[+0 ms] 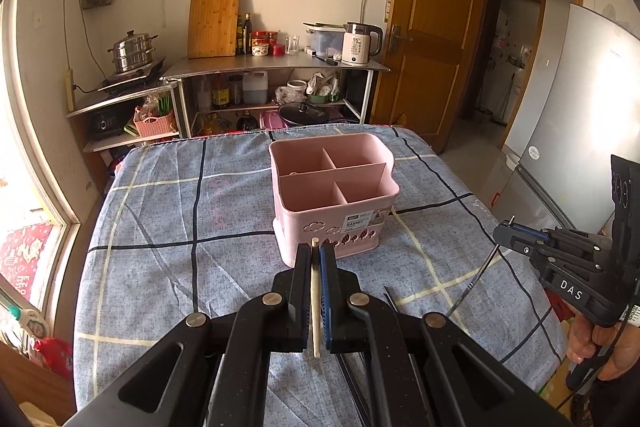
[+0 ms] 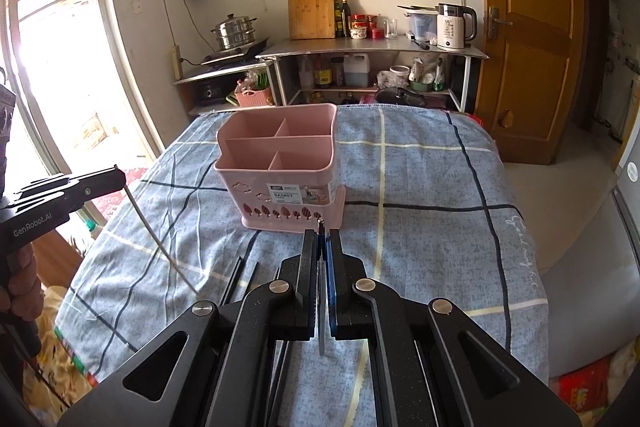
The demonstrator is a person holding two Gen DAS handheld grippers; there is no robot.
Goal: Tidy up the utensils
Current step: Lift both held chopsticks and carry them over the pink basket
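The left claw (image 1: 316, 251) is pinching a pale wooden chopstick (image 1: 315, 301), which looks light, stiff and smooth enough to swivel unless held near mid-length. The right claw (image 2: 322, 237) is pressed onto a thin dark metal utensil (image 2: 321, 323), likely slicker. Both hover level above the checked table (image 2: 420, 187), aimed at the empty pink basket (image 2: 280, 163) just ahead; more dark chopsticks (image 2: 236, 279) lie on the cloth
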